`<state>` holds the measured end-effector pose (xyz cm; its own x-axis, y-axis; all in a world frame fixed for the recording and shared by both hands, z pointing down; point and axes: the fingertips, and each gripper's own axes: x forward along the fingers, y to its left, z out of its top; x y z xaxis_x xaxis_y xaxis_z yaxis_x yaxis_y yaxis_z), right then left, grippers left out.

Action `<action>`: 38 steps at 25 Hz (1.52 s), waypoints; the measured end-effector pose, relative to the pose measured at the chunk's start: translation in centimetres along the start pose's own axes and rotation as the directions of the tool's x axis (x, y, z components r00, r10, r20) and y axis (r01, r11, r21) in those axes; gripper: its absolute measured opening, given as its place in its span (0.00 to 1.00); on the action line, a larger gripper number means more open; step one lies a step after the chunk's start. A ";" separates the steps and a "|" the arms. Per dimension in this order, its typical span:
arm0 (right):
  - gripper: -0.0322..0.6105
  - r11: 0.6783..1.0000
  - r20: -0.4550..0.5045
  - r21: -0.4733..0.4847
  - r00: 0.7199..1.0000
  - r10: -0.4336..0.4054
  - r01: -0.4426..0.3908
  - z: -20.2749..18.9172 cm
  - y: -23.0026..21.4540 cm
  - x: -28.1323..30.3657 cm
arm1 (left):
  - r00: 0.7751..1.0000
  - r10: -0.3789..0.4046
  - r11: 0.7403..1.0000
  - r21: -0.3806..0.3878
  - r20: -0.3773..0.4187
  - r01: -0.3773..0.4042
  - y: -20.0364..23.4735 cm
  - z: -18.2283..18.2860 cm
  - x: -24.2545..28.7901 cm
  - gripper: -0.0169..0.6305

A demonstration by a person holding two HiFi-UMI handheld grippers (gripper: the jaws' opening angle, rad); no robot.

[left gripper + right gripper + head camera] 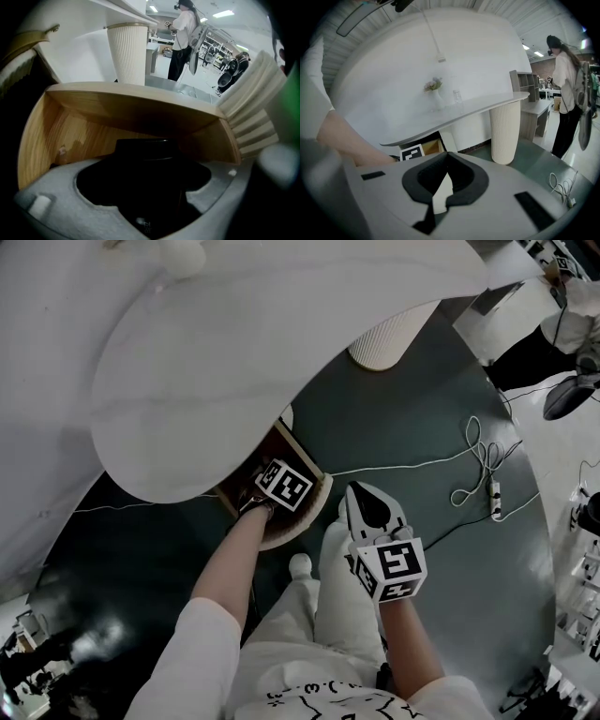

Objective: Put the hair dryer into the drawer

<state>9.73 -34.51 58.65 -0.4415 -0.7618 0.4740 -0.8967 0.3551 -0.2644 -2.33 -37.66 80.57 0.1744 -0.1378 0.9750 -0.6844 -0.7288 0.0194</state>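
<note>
The hair dryer is clamped in the left gripper, whose jaws are spread wide around its black body. It's hanging inside the open wooden drawer. The round end of the barrel faces away from the gripper and steeply down into the drawer, so the long axis seems to run along the jaws. It's all dark though, so the handle can't be made out.

The drawer sticks out just under the edge of the white tabletop, which overhangs it closely, and wooden walls sit on both sides of the dryer. To the right there's plenty of open green floor, with a ribbed table leg and a loose cable well off.

Nothing but the dryer shows in the drawer.

The right gripper is out over the floor beside the drawer, jaw tips together and empty.
</note>
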 end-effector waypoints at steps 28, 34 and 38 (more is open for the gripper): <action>0.05 1.000 0.061 -0.016 0.998 -0.014 0.015 1.9 3.2 -2.6 | 0.987 -0.053 0.998 0.033 0.153 0.048 -2.3 1.3 -5.5 0.67; 0.05 0.997 0.101 -0.068 0.995 -0.022 0.029 4.0 4.7 -4.0 | 0.979 -0.023 0.999 0.048 0.202 0.014 -2.5 1.2 -8.9 0.67; 0.05 0.993 0.119 -0.112 0.993 -0.024 0.038 5.2 5.8 -5.0 | 0.968 -0.008 0.998 0.056 0.252 -0.006 -2.9 0.9 -11.6 0.67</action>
<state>6.86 -31.43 50.39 -0.4127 -0.8294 0.3766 -0.9106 0.3848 -0.1506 -1.70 -34.58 68.98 0.3523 -0.2964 0.8877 -0.6448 -0.7643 0.0007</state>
